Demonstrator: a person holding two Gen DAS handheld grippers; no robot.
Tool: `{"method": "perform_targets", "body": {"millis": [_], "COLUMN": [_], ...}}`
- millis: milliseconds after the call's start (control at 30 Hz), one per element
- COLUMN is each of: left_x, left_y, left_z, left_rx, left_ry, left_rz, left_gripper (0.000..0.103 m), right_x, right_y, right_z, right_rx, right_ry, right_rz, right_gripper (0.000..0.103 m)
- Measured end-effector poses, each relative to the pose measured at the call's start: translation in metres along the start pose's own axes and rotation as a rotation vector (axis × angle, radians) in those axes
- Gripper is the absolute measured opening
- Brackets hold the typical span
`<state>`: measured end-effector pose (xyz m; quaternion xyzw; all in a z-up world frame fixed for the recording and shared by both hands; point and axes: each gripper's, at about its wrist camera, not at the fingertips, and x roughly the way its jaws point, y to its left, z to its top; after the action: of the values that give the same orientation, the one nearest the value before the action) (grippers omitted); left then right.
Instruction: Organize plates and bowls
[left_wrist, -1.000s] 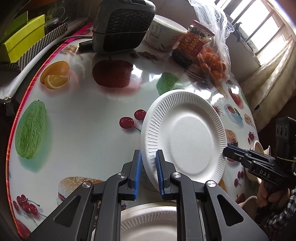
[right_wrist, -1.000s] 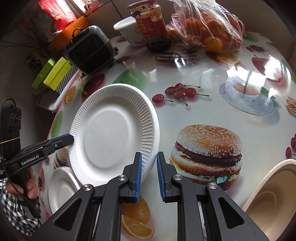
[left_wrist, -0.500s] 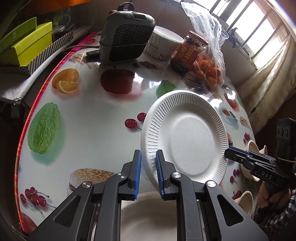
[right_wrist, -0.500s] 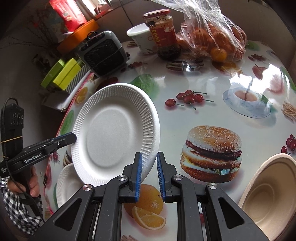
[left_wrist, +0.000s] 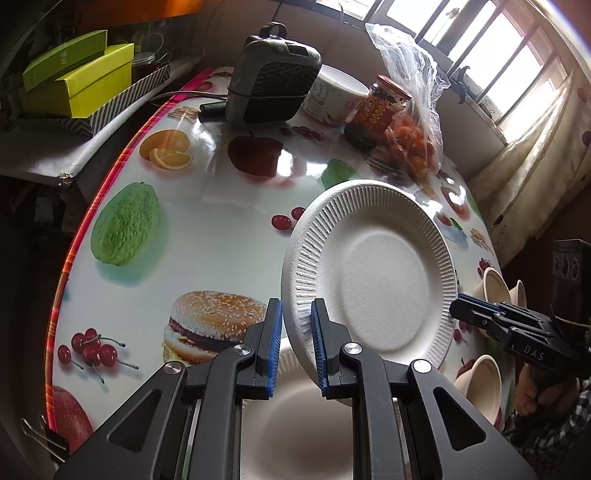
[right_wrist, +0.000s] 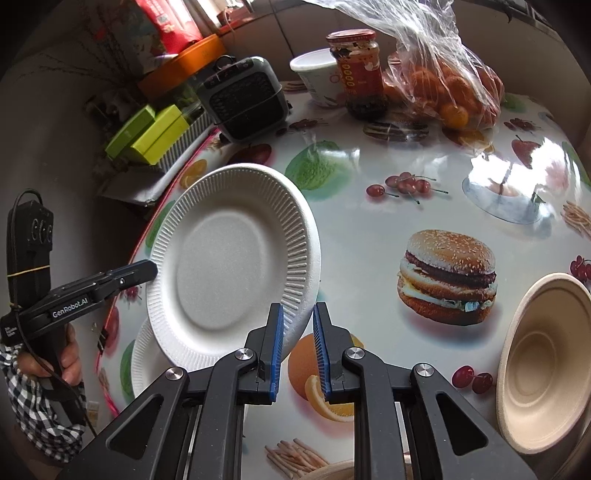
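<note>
Plate (left_wrist: 376, 273), white and ribbed at the rim, hangs tilted above the table (left_wrist: 221, 229), pinched from both sides. The left gripper (left_wrist: 296, 332) is nearly closed, its blue pads clamped on the plate's rim at about seven o'clock in the left wrist view. The right gripper (right_wrist: 297, 334) is likewise closed down on the opposite rim, which enters its jaws at about five o'clock of the plate in the right wrist view. Each gripper shows in the other's camera: the right one at three o'clock of the left view, its tip touching the plate's edge, with a hand (left_wrist: 546, 395) and checked sleeve under it; the left one at nine o'clock of the right view, tip on the rim, held by the other hand (right_wrist: 68, 360).

Directly beneath the raised plate, a second plate (left_wrist: 291, 413) lies flat near the table's edge, at six o'clock in the left view and seven o'clock in the right view.

Farther out, tan bowls (left_wrist: 495, 288) sit at three to four o'clock in the left view; one bowl (right_wrist: 543, 362) fills four o'clock in the right view.

Across the fruit-and-burger tablecloth, at twelve o'clock, stand a grey heater (left_wrist: 271, 88), a white cup (left_wrist: 332, 98), a red-lidded jar (left_wrist: 380, 110) and a bag of oranges (left_wrist: 413, 144). Green boxes (left_wrist: 85, 77) rest off the table at ten o'clock.
</note>
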<state>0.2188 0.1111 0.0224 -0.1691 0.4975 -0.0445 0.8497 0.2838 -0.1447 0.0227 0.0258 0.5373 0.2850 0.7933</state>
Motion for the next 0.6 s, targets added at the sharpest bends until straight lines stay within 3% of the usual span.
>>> {"method": "perform_targets", "body": {"millis": [600], "left_x": [-0.027], "left_y": [0.025], "left_z": [-0.055], "left_rx": [-0.028], "left_ry": [-0.002], "left_rz": [0.017], "left_gripper": [0.017], "right_x": [-0.006], "right_y": [0.038], "right_z": [-0.049], "right_rx": [-0.052], "right_ry": [0.030], "right_rz": [0.036], "right_gripper": [0.016]}}
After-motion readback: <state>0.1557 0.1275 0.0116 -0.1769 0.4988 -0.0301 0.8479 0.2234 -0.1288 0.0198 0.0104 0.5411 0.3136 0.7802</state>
